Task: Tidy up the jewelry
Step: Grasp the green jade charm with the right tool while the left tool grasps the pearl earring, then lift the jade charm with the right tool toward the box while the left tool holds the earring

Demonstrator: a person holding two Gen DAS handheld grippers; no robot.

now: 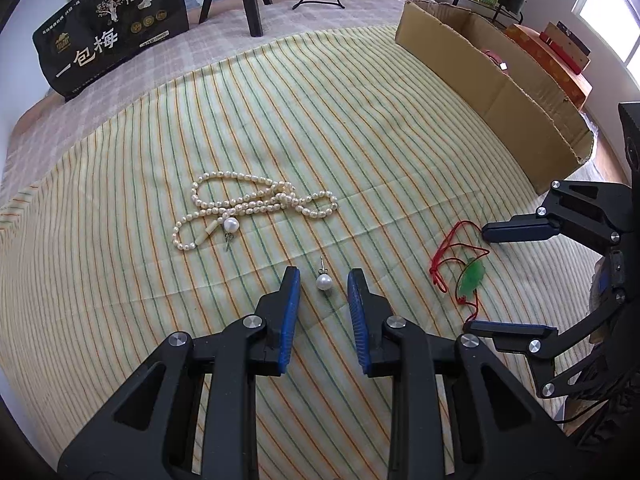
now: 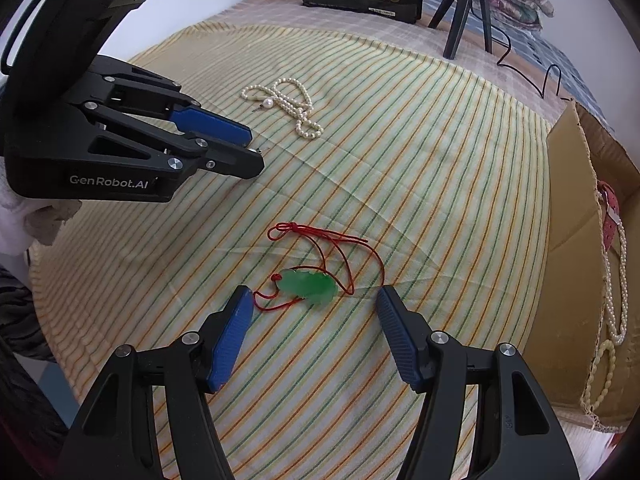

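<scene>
The left gripper [image 1: 323, 278] is held low over the striped cloth [image 1: 360, 128], angled downward, with its jaws apart on either side of a loose pearl stud earring [image 1: 323, 281] that lies on the cloth between the blue pads [image 1: 289, 320] without being touched. Just beyond it, a pearl necklace [image 1: 248, 204] is coiled on the cloth, and a second pearl earring [image 1: 230, 226] is seen resting against it. The right gripper [image 2: 314, 300] is lowered from the right side, its jaws spread wide around a green jade pendant [image 2: 308, 285] on a tangled red cord [image 2: 320, 240]; the left pad sits just beside the cord. An open cardboard box [image 2: 568, 200] stands at the cloth's edge, and a further pearl strand [image 2: 616, 280] is seen inside it
</scene>
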